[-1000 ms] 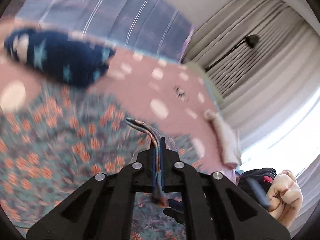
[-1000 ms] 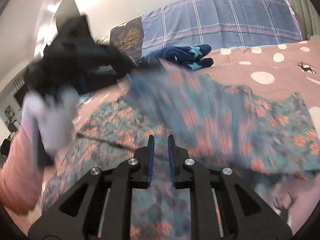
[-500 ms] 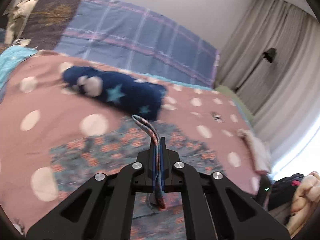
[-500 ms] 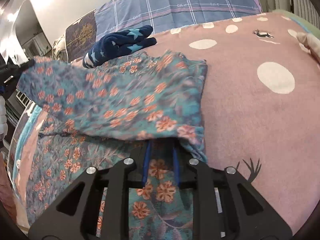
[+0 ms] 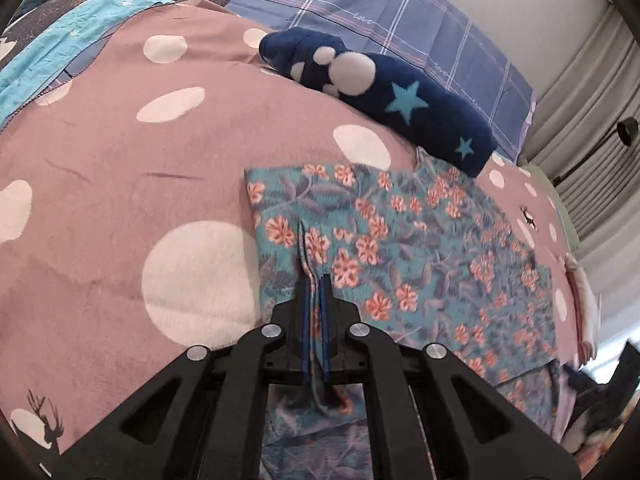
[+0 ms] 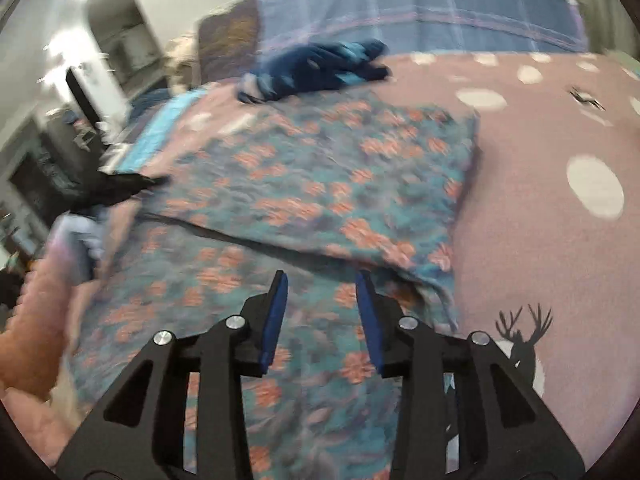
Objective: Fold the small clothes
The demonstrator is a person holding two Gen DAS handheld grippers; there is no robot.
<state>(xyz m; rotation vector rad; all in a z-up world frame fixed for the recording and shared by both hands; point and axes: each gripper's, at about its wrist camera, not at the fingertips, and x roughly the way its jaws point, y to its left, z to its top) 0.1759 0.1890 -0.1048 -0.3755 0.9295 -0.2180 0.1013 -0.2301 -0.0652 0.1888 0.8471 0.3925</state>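
A: Our left gripper (image 5: 316, 294) is pinched tight on a hem of the floral garment (image 5: 420, 248), folded over mid-frame on the bedspread (image 5: 120, 152).

B: Our right gripper (image 6: 322, 294) has just been opening, jaws apart, empty. Risk: lifting left drags the fold askew.

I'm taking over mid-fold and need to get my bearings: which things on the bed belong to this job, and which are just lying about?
Part of the job:
- floral garment, top part folded over
- left gripper, shut on a fold of the garment
- right gripper, jaws just opened, nothing between them

Lying about:
- navy star-patterned fleece
- pink spotted blanket
- checked pillow
- pale folded cloth at the bed's edge
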